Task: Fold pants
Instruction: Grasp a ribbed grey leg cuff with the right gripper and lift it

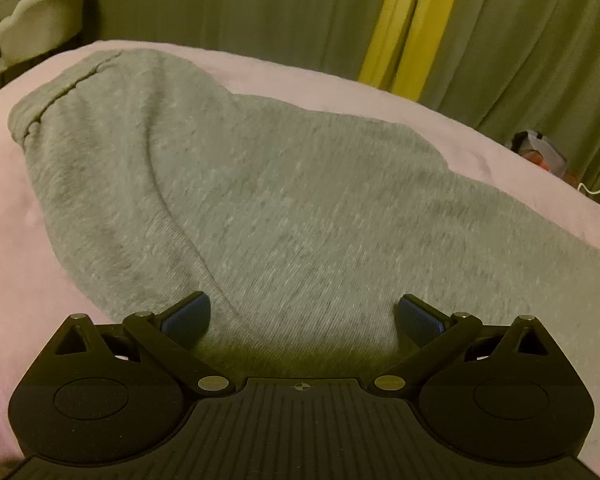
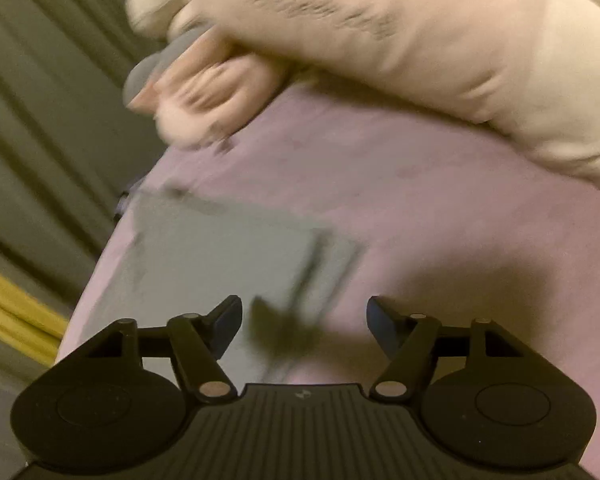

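Note:
Grey sweatpants [image 1: 260, 200] lie flat on a pink bedcover [image 1: 16, 280], with the ribbed band at the far left and the fabric running off to the right. My left gripper [image 1: 304, 316] is open, low over the near edge of the pants, with nothing between its blue pads [image 1: 188, 316]. In the blurred right wrist view, one end of the grey pants [image 2: 220, 248] lies on the pink cover [image 2: 440, 208] near the bed's edge. My right gripper [image 2: 304, 324] is open over that end and holds nothing.
A white plush toy [image 2: 380, 32] lies along the far side of the bed. Green and yellow curtains [image 1: 420, 20] hang behind the bed. A pale chair [image 1: 40, 16] stands at the far left. A small box and a white cable [image 1: 540, 152] lie beyond the bed at the right.

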A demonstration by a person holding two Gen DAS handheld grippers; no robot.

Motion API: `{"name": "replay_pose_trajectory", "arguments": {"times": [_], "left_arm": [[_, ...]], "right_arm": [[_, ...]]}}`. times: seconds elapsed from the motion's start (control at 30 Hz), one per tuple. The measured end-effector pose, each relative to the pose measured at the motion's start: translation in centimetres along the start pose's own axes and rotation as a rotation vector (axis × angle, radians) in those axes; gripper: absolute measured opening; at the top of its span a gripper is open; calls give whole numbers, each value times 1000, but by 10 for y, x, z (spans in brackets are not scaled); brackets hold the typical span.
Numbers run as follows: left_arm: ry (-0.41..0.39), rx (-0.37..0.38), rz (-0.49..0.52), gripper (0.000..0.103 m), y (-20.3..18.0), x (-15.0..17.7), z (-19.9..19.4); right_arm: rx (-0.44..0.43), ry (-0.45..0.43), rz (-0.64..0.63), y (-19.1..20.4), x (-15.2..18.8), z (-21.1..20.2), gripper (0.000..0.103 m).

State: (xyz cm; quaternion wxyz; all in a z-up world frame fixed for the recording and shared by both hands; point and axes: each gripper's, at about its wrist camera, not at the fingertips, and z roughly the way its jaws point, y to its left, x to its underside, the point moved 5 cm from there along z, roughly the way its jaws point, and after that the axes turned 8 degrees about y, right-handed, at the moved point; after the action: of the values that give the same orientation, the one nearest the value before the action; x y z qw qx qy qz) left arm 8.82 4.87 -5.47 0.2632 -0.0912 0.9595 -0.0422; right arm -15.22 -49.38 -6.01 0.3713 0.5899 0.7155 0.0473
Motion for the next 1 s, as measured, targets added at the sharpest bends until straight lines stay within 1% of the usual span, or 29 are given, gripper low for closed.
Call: {"name": "replay_pose_trajectory", "arguments": {"times": [0.07,0.1,0.13,0.17,0.2,0.27,0.3,0.33,0.37,0.4,0.43,0.5,0.53,0.57,0.6,0.63,0.67,0.7,0.73,0.8,0.83,0.87,0.9,0.93,0.97,1.0], "left_arm": [[-6,-15,14,103,-4,-1,2],[-5,-27,30,103,-5,0,3],[-3,-39,46,103,-8,0,4],[-1,-53,63,103,-10,0,6],[0,-65,77,103,-11,-1,7],[-3,-75,89,103,-13,-2,9],[-3,-73,87,103,-12,-2,9],[-4,-69,83,103,-11,-2,10],[-5,-66,79,103,-11,-3,10],[-6,-63,74,103,-10,-3,10],[-7,-63,74,103,-12,-2,10],[-8,-67,82,103,-12,-2,11],[-8,-69,85,103,-13,-3,11],[-8,-70,86,103,-13,-2,11],[-7,-68,85,103,-13,-2,11],[-7,-65,83,103,-12,-2,11],[-7,-63,80,103,-12,-2,11],[-7,-61,80,103,-12,-2,11],[-8,-61,78,103,-12,-2,10],[-9,-58,73,103,-12,-3,10],[-8,-57,71,103,-12,-3,10],[-8,-56,70,103,-11,-3,11],[-8,-56,69,103,-11,-3,10],[-8,-55,69,103,-11,-3,10],[-8,-55,70,103,-11,-3,10],[-8,-54,72,103,-11,-3,10]], "right_arm": [[-91,27,52,-13,-4,1,64],[-124,31,57,-11,-4,3,58],[-148,27,45,-9,-5,4,35],[-158,23,31,-3,-6,3,15],[-161,20,14,3,-4,0,13],[-162,16,3,9,-9,6,14],[-155,24,18,7,-11,7,18],[-167,45,43,6,-13,15,38],[-199,84,72,5,-14,23,59],[-241,110,96,6,-14,27,62],[-259,103,106,8,-15,27,63],[-256,69,92,16,-20,27,61],[-241,59,84,18,-23,27,52],[-227,57,82,19,-24,27,21],[-220,67,78,22,-27,31,3],[-207,77,76,26,-29,32,4],[-208,66,61,31,-31,28,4],[-234,24,23,41,-33,16,4],[-275,-35,-13,50,-36,1,4],[-357,-137,-32,57,-37,-27,4],[-381,-173,-31,56,-35,-36,4],[-367,-202,-29,51,-33,-38,4],[-311,-215,-39,44,-29,-34,4],[-231,-192,-66,38,-25,-20,4],[-142,-144,-94,32,-22,-3,5],[-53,-70,-104,23,-16,16,5]]}}
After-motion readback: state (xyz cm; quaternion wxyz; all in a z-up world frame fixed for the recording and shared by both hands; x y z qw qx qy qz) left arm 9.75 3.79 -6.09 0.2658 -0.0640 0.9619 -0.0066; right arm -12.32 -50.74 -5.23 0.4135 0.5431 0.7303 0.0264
